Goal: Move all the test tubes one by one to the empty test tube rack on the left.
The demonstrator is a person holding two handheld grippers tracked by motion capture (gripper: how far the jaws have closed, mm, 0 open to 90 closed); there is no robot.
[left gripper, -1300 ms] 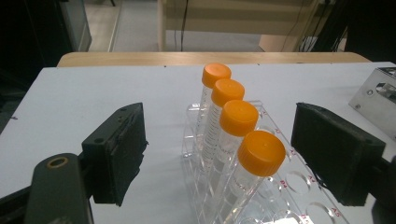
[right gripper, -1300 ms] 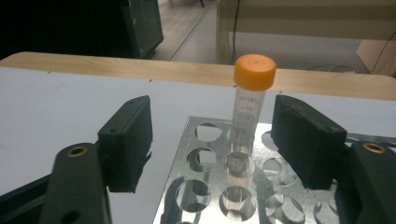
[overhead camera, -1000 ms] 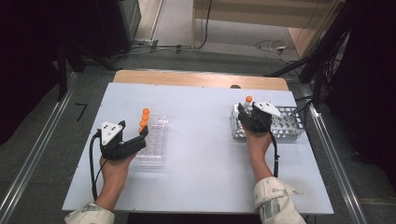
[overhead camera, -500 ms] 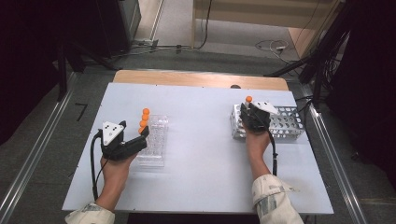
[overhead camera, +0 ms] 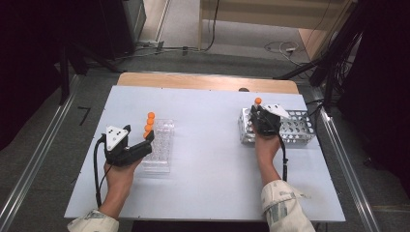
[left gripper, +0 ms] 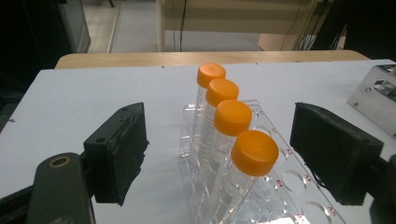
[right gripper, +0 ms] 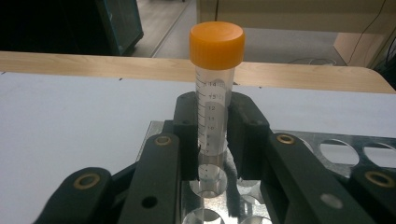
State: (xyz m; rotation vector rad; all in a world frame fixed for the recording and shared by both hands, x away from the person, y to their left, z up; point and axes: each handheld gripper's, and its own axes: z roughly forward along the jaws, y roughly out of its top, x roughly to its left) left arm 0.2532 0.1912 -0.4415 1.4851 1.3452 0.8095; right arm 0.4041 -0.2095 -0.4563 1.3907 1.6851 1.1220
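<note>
A clear tube with an orange cap stands upright in a hole of the metal rack at the table's right. My right gripper is shut on its body below the cap; the jaws have just been closing on it. In the high view that tube's cap pokes up beyond my right gripper. My left gripper stands open, its jaws wide on either side of a clear plastic rack. That rack holds a row of several orange-capped tubes. The pads touch none of them.
The white table has bare room between the clear rack and the metal rack. A wooden strip runs along its far edge. Cables trail from both grippers toward the person's forearms.
The right gripper's jaws have drawn together onto the tube in the metal rack. Both hands stay where they were, and the left gripper is unchanged.
</note>
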